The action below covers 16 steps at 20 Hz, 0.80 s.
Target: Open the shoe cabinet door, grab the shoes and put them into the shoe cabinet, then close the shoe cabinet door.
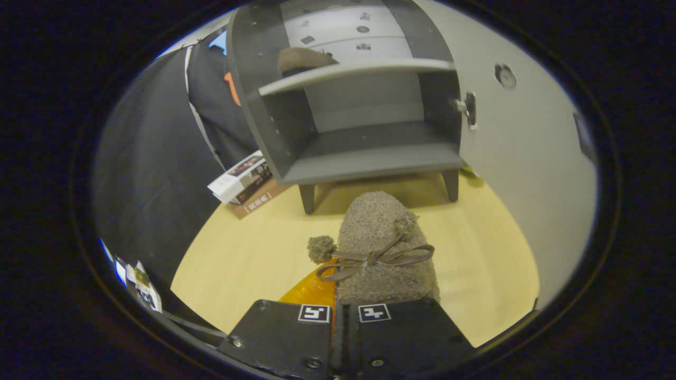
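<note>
I count one shoe (380,248) held at my gripper (338,311), its two fingers nearly closed together on the heel end, each finger carrying one square marker, so two markers in all. The shoe has one bow (376,259) and two fuzzy pompoms. A second shoe (302,59) sits on the upper shelf, making two shoes. There is one shoe cabinet (364,105) with one door (523,142) swung open, one hinge showing on it and one round fitting. Inside I count two shelves. Two cabinet legs show in front. Beside the cabinet lies one stack of boxes (244,182), about two or three.
</note>
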Available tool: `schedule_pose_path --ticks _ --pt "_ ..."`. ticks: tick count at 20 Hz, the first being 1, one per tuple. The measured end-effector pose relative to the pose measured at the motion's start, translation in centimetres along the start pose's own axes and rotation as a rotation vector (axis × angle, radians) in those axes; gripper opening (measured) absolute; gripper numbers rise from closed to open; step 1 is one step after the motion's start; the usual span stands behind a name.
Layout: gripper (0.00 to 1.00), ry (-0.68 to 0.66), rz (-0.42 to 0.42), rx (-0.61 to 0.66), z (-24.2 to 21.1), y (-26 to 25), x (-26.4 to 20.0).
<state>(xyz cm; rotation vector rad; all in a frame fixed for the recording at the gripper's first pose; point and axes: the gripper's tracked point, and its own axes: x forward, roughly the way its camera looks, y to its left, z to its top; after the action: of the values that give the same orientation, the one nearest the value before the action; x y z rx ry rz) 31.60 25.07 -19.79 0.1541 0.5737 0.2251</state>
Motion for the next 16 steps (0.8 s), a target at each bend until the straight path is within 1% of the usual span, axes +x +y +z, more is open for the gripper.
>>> schedule_pose_path --ticks 4,8,12,16 --pt "0.07 -0.128 -0.011 -0.064 7.6 1.7 -3.5" --pt "0.07 -0.232 -0.019 -0.1 15.5 2.9 -4.9" --pt "0.07 -0.326 -0.035 -0.141 23.6 3.4 -4.7" --pt "0.07 -0.384 -0.047 -0.164 30.9 3.7 -2.5"
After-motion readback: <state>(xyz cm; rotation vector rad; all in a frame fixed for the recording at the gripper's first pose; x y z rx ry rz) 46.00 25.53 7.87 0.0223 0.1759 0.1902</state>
